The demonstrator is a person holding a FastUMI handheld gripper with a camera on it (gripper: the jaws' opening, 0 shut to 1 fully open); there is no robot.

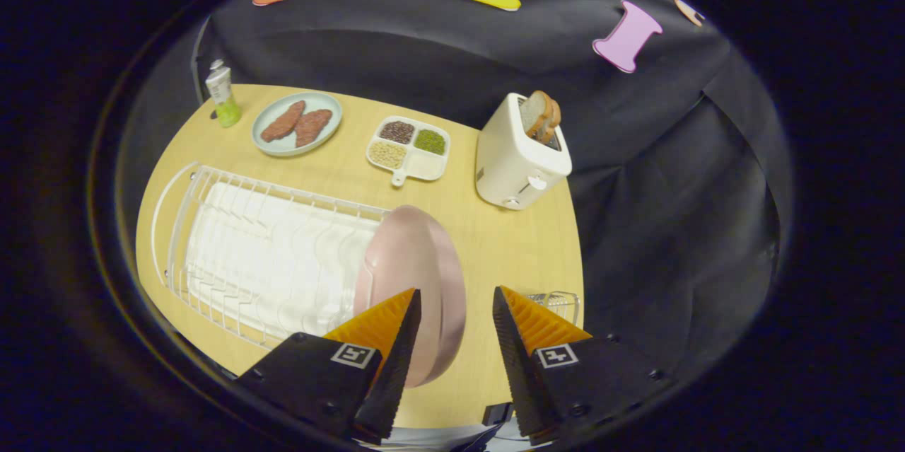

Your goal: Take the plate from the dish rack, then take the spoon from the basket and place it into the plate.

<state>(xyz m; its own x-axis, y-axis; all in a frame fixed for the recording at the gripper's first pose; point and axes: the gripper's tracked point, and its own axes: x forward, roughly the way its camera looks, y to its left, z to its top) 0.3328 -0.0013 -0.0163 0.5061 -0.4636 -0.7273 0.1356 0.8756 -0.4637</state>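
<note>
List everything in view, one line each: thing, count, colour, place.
Table: one, light wood, under everything.
Rack: one, white wire, left of the tongs.
Plate: one, pink, upright at the rack's right end, just ahead of the left finger.
Basket: one, wire, behind the right finger.
Dish: one, pale green, two brown pieces on it, beyond the rack.
Tube: one, white with green cap, left of the dish.
Tray: one, white, four compartments, beside the dish.
Toaster: one, white, bread in it, right of the tray.
Tongs: one pair, orange and black, open, holding nothing.
</note>
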